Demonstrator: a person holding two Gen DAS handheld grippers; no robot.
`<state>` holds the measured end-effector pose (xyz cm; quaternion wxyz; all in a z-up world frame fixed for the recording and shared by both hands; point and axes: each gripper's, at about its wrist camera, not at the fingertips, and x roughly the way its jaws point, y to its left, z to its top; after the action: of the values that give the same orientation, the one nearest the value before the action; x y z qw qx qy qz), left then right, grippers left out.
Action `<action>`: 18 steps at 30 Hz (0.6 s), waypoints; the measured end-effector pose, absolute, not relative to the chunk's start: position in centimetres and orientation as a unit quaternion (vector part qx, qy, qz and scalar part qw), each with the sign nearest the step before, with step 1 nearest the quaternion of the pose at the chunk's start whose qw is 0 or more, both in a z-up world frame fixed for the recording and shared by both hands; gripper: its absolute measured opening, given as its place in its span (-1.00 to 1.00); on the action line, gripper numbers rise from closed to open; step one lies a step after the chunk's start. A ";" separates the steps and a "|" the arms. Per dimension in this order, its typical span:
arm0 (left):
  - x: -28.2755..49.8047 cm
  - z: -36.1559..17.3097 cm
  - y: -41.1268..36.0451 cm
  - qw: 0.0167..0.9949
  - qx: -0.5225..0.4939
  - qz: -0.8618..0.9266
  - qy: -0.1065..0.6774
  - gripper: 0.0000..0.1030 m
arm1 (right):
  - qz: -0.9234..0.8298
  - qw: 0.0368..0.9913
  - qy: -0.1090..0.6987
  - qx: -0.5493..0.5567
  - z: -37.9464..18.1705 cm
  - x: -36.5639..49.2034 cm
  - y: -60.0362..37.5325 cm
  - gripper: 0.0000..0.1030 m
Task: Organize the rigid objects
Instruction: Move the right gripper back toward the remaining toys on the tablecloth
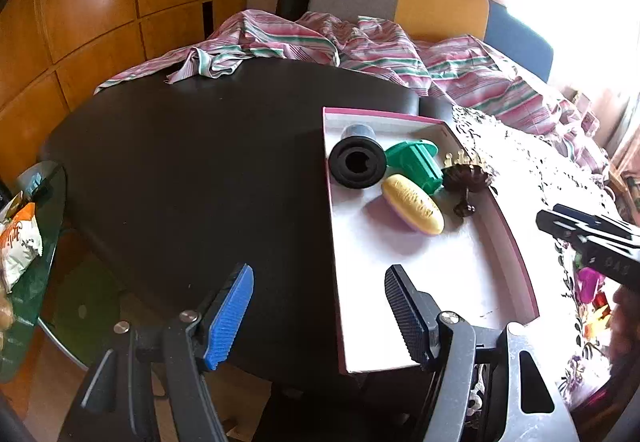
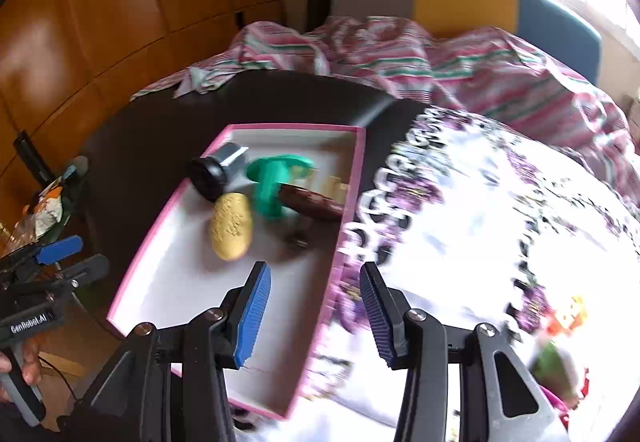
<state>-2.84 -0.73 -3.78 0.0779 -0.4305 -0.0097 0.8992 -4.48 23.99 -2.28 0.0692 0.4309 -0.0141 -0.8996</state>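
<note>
Pink-rimmed box (image 1: 516,242) hides part of a brown item (image 1: 466,182); both tools empty, jaws apart.

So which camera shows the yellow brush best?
The left wrist view: the yellow brush lies sharp and whole in the pink box, purple underside showing. The right wrist view shows it too, but blurred.

My left wrist camera looked steeply down from close above the dark table (image 1: 180,170), the pink-rimmed box (image 1: 516,242) at frame right. My right wrist camera, blurred, faced the same box (image 2: 352,194) at centre-left.
</note>
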 end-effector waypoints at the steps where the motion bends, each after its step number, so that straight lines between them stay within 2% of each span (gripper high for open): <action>1: -2.8 -3.8 -0.6 0.080 -0.431 0.899 -0.009 0.34 | -0.900 0.062 -0.017 0.431 -2.2 -4.3 24.7 -0.09; 10: -2.5 -3.6 1.2 0.099 -0.431 0.897 0.011 0.34 | -0.901 -0.024 -0.063 0.428 -1.6 -1.7 33.1 -0.09; 18: -2.5 -2.7 3.9 0.133 -0.421 0.897 0.033 0.34 | -0.898 -0.149 -0.160 0.381 -1.0 2.0 42.8 -0.09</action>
<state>-2.49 3.94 -2.70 0.1332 -0.4205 0.0332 0.8968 2.02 42.84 -0.95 -0.1490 0.3809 -0.1603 -0.8984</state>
